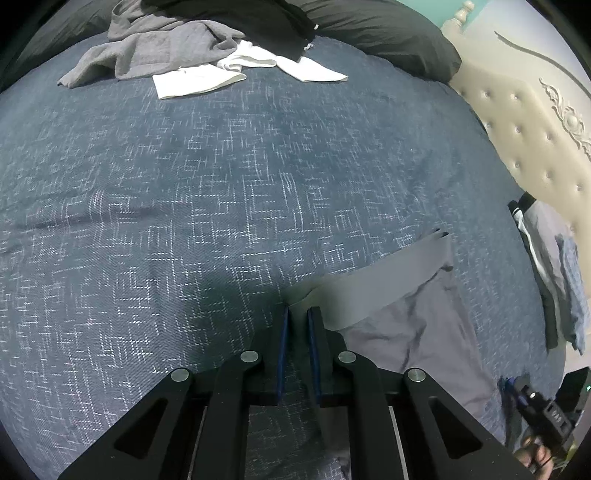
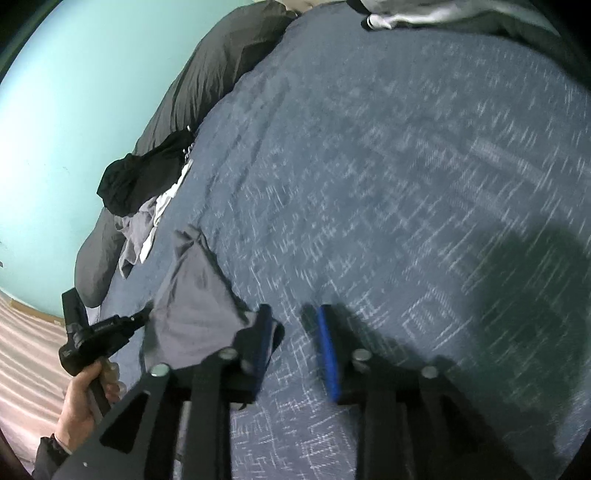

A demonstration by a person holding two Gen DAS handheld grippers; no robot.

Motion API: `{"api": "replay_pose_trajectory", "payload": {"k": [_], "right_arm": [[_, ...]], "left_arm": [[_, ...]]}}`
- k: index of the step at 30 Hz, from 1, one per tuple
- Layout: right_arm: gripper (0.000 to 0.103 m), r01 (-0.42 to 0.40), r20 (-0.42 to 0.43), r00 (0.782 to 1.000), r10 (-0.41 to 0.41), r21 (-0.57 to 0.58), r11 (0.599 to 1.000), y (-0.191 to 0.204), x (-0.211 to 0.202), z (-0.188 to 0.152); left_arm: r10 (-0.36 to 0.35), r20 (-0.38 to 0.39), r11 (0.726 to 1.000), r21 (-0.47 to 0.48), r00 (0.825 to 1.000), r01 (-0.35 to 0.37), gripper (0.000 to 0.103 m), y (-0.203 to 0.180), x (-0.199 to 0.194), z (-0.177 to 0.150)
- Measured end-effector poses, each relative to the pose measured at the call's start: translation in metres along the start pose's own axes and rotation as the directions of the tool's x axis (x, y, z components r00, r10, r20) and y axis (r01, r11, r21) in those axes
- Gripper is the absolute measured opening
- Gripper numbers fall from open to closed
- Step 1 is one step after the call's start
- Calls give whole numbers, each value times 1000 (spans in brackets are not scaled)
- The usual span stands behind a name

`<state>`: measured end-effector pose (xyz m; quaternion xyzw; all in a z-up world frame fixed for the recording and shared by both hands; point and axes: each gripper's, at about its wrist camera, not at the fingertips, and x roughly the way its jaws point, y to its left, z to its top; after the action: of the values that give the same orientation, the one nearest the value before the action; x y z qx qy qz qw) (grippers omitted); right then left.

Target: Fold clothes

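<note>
A grey-lavender garment (image 1: 406,332) with a wide grey waistband lies on the blue patterned bedspread (image 1: 184,184). My left gripper (image 1: 298,314) is shut on the end of that waistband, its blue pads close together. In the right wrist view the same garment (image 2: 192,295) lies bunched at the left, with the left gripper (image 2: 144,315) touching its edge and a hand (image 2: 81,398) holding the tool. My right gripper (image 2: 295,321) stands open over bare bedspread, its left finger beside the garment's corner. The right gripper's body (image 1: 532,402) shows at the lower right in the left wrist view.
A loose pile lies at the far side: a grey garment (image 1: 162,48), a white one (image 1: 199,81) and a black one (image 1: 240,18). Dark pillows (image 1: 388,37) line the head, next to a cream tufted headboard (image 1: 517,129). Folded clothes (image 1: 554,277) sit at the right edge.
</note>
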<state>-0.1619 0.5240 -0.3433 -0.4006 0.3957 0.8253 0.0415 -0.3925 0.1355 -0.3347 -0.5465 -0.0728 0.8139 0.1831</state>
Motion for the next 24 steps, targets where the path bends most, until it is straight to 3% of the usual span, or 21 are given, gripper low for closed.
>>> {"api": "replay_pose_trajectory", "payload": {"k": [8, 20, 24], "right_arm": [[39, -33, 19, 999, 34, -82, 996, 34, -5, 19], [39, -64, -190, 982, 0, -334, 940, 131, 88, 74], [49, -92, -250, 968, -9, -390, 916, 156, 123, 83]], "left_arm": [[-11, 3, 1000, 12, 1000, 11, 12, -2, 1, -1], [-76, 14, 997, 6, 997, 76, 12, 3, 4, -3], [-92, 14, 996, 2, 996, 92, 12, 4, 6, -2]]}}
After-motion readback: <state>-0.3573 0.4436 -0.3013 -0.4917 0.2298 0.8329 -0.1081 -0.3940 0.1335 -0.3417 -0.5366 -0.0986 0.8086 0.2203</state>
